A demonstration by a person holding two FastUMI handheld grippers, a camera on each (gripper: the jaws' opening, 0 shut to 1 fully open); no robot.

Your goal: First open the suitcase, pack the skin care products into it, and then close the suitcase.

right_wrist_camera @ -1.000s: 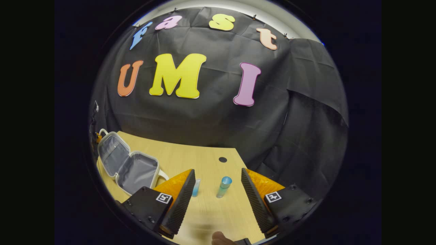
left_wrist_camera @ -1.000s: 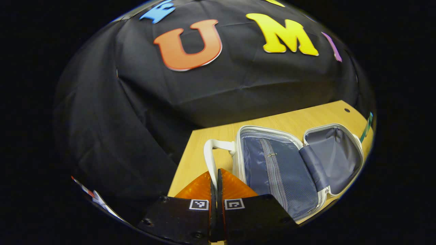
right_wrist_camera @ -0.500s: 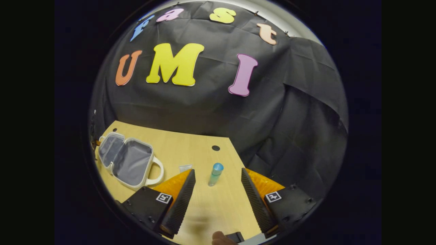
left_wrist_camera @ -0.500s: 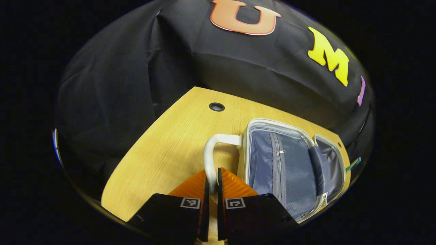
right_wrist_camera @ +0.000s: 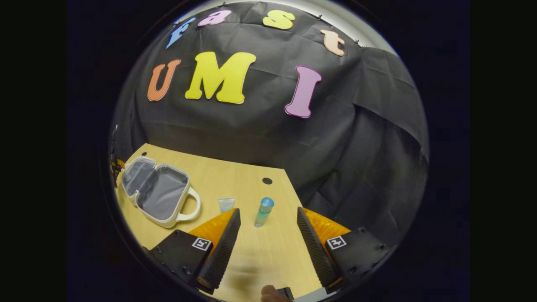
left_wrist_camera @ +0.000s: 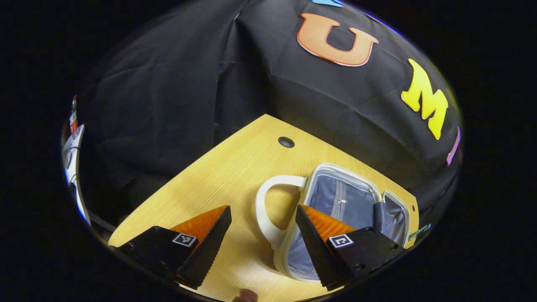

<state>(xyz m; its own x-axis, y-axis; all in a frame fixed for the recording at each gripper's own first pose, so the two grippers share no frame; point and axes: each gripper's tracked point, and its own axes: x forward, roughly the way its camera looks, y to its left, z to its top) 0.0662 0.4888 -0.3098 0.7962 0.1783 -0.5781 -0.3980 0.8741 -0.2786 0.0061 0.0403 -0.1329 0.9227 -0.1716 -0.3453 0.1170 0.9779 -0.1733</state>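
Observation:
A small white suitcase (left_wrist_camera: 335,197) lies open on the wooden table (left_wrist_camera: 218,180), showing its grey lining and zip pocket. Its white handle (left_wrist_camera: 264,209) sits between the fingers of my left gripper (left_wrist_camera: 263,214), which is open and not touching it. In the right gripper view the open suitcase (right_wrist_camera: 157,191) lies at the left. A blue-capped bottle (right_wrist_camera: 263,212) stands upright ahead of my right gripper (right_wrist_camera: 268,216), which is open and empty. A small clear tube (right_wrist_camera: 226,204) lies left of the bottle.
Two round cable holes (left_wrist_camera: 286,141) (right_wrist_camera: 267,180) sit near the table's far edge. Black cloth hangs behind the table on all sides. A fingertip (right_wrist_camera: 270,293) shows at the bottom of the right gripper view.
My left gripper has let go of the suitcase handle and opened wide, and it has drawn back a little. The right gripper has shifted slightly, staying open over the bottle.

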